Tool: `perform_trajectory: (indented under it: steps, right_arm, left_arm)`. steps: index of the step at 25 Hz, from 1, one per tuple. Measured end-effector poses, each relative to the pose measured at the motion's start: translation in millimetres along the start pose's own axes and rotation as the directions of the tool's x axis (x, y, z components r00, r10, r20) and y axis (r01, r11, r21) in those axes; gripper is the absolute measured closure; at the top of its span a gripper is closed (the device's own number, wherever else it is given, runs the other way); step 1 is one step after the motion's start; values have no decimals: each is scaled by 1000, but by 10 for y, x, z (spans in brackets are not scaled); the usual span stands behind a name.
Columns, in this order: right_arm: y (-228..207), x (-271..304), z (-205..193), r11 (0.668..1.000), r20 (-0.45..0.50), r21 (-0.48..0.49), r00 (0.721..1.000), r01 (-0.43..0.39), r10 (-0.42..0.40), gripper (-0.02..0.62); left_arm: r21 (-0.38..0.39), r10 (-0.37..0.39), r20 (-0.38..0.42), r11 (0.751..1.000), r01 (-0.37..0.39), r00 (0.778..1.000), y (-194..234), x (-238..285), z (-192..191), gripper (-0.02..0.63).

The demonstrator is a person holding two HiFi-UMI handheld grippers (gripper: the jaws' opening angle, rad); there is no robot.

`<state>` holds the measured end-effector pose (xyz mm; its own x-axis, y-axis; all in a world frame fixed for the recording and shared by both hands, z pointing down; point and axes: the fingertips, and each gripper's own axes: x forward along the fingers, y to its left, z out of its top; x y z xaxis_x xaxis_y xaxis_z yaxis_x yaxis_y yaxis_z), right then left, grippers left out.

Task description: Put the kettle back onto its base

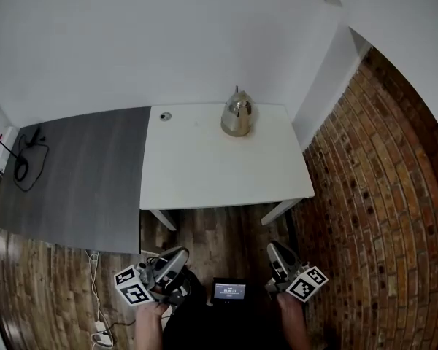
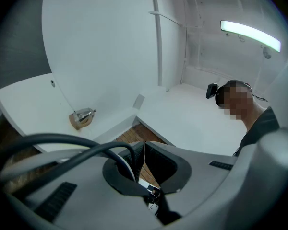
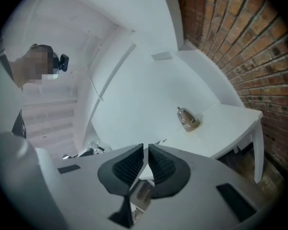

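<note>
- Left gripper (image 1: 181, 254): your jaws are together, the pads meeting at the tips with nothing between them. A dark cable (image 2: 62, 145) arcs over its body on its left side.
- Right gripper (image 1: 272, 246): the pads are almost together, with a thin slit showing down their length and nothing in it.
- You hold both grippers low over the wooden floor (image 1: 219, 232), short of the near edge of the white table (image 1: 204, 170). A small screen (image 1: 228, 291) sits between them, nearer to you.
- Kettle (image 1: 237, 114): upright on the table by its far edge, close to the white wall and well apart from both grippers. It lies ahead and left of the left gripper's line, and ahead and right of the right gripper's line.
- Open room: the tabletop is bare from the near edge up to the kettle. Two table legs (image 1: 164, 219) stand just ahead of the grippers, under that edge.
- Right side: the table's right edge runs just beside the brick wall (image 1: 379, 195), which flanks the right gripper.
- Left side: the table's left edge butts against a grey surface (image 1: 80, 173), ahead and left of the left gripper. A small round hole (image 1: 165, 116) sits at the table's far left corner.
</note>
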<state>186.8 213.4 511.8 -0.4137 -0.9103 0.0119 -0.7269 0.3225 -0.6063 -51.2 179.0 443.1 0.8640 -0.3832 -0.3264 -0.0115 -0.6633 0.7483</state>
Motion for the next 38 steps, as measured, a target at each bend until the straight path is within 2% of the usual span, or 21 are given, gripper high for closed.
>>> perform_trajectory:
  steps: [5, 9, 13, 17, 24, 33, 38]
  right_arm:
    - [-244, -499, -96, 991, 44, 132, 999, -4, -2, 555]
    - [-278, -676, -304, 977, 42, 207, 998, -52, 44, 555]
    - [-163, -676, -411, 952, 63, 279, 992, -123, 110, 555]
    - [-88, -726, -308, 946, 114, 281, 985, -159, 132, 555]
    - [-43, -704, -138, 954, 168, 257, 979, -154, 113, 557]
    - [298, -454, -153, 959, 160, 225, 977, -172, 137, 566]
    - [411, -423, -174, 959, 149, 218, 977, -182, 152, 566]
  left_arm:
    - [37, 83, -18, 996, -82, 996, -224, -97, -295, 591]
    - [49, 154, -32, 987, -153, 987, -404, -272, -520, 591]
    - [73, 172, -50, 983, -168, 984, -534, -280, -606, 589]
    - [108, 133, -85, 987, -123, 988, -621, -110, -593, 589]
    - [110, 84, -106, 991, -72, 991, -593, -39, -483, 589]
    - [76, 46, -88, 996, -40, 995, -479, -147, -335, 589]
    - [53, 53, -87, 997, -49, 995, -430, -226, -356, 589]
